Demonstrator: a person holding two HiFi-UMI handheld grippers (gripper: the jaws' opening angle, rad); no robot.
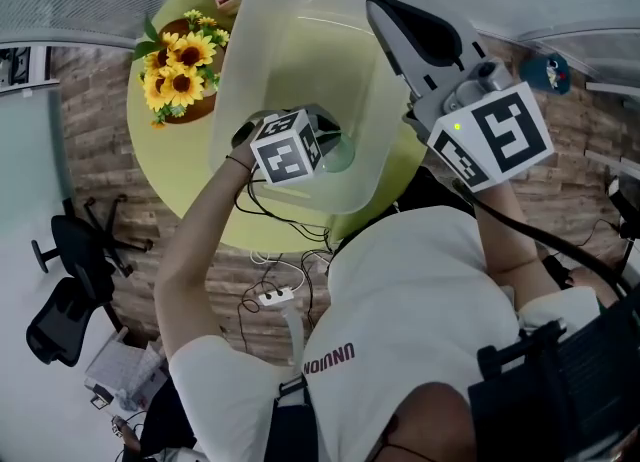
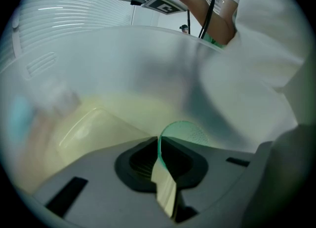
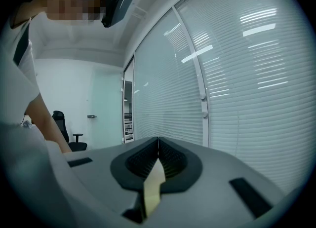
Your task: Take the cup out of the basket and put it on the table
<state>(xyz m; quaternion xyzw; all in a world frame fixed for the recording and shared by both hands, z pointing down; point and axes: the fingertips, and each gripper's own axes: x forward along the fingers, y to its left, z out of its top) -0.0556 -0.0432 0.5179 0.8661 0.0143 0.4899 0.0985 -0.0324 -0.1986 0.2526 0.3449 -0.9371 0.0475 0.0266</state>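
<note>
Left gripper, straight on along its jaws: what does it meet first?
The green cup: its rim already sits between the jaws of the left gripper. Past it, probably the basket floor.

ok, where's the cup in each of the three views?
Head view: cup at centre, inside the basket, at the tip of the left gripper.
Left gripper view: lower middle, its green rim between the jaws.
Right gripper view: not in it; only window blinds and the room.
Shared landmark: the translucent basket wall, in the head and left gripper views.
</note>
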